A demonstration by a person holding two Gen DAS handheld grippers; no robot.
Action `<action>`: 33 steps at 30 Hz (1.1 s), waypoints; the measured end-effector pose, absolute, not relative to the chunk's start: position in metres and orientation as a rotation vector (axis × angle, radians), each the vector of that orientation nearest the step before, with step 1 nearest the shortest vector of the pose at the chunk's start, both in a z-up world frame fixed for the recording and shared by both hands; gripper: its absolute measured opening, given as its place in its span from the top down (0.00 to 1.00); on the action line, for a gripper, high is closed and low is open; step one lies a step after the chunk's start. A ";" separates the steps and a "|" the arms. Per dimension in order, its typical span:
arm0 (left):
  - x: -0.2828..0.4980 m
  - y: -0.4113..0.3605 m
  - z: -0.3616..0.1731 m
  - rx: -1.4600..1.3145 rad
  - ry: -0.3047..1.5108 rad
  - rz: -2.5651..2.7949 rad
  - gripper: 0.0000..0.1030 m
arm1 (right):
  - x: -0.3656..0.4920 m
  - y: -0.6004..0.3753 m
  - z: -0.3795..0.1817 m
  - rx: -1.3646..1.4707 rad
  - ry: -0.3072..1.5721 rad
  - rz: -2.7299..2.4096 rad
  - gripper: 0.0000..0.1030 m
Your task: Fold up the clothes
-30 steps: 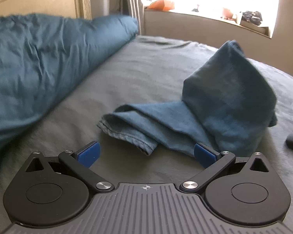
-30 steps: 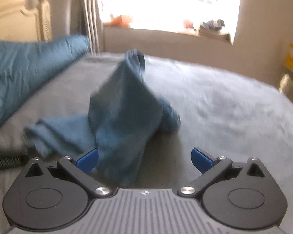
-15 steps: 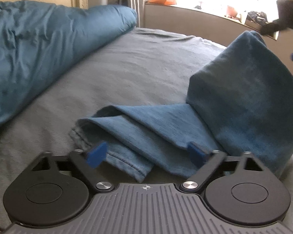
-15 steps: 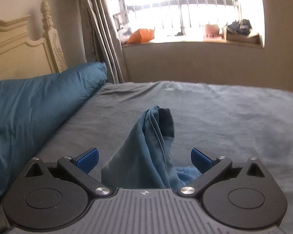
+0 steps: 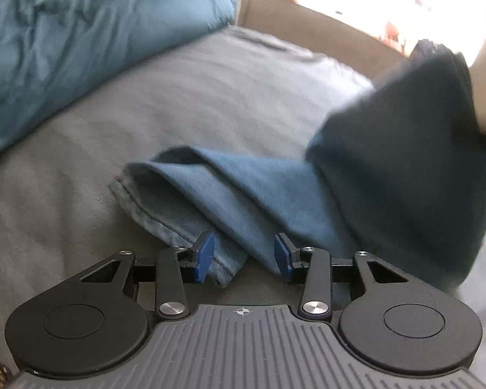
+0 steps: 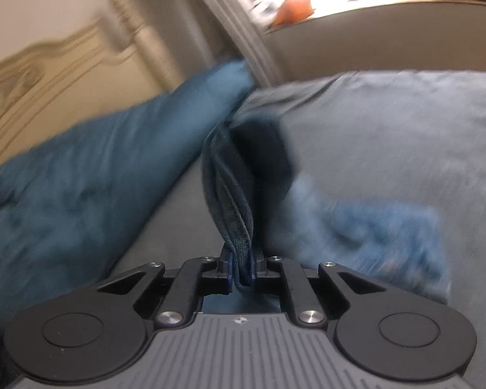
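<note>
Right wrist view: right hand-held gripper [image 6: 242,267] just clamped onto bunched blue garment [image 6: 230,194].

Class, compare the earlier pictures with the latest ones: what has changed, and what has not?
The right gripper has just closed on the blue garment's bunched edge. The left gripper has been closing around the hem, not yet pinching. The grey bedspread and teal duvet stayed put.
</note>
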State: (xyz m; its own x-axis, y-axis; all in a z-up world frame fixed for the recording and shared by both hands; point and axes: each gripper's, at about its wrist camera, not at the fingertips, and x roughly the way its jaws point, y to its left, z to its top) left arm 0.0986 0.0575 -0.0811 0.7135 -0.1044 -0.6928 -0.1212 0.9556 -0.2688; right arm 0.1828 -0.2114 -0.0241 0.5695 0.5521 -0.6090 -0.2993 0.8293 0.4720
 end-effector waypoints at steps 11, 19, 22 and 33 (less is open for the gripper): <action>0.055 0.047 -0.024 -0.333 0.604 -0.110 0.49 | 0.078 -0.177 -0.088 0.300 1.145 0.533 0.90; 0.067 0.001 -0.029 -0.212 0.667 -0.207 0.43 | 0.045 -0.222 -0.054 0.466 1.105 0.528 0.55; 0.070 -0.010 -0.038 -0.168 0.711 -0.221 0.43 | 0.041 -0.264 -0.045 0.626 1.030 0.489 0.51; 0.072 -0.024 -0.065 -0.082 0.831 -0.229 0.43 | 0.135 -0.376 -0.098 0.881 0.925 0.083 0.12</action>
State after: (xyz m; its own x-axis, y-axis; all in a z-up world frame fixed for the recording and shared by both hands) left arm 0.0723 -0.0242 -0.0652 0.6512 -0.2335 -0.7220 0.1698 0.9722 -0.1613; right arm 0.1348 -0.3760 -0.0976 0.6244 0.4170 -0.6605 0.2930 0.6588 0.6929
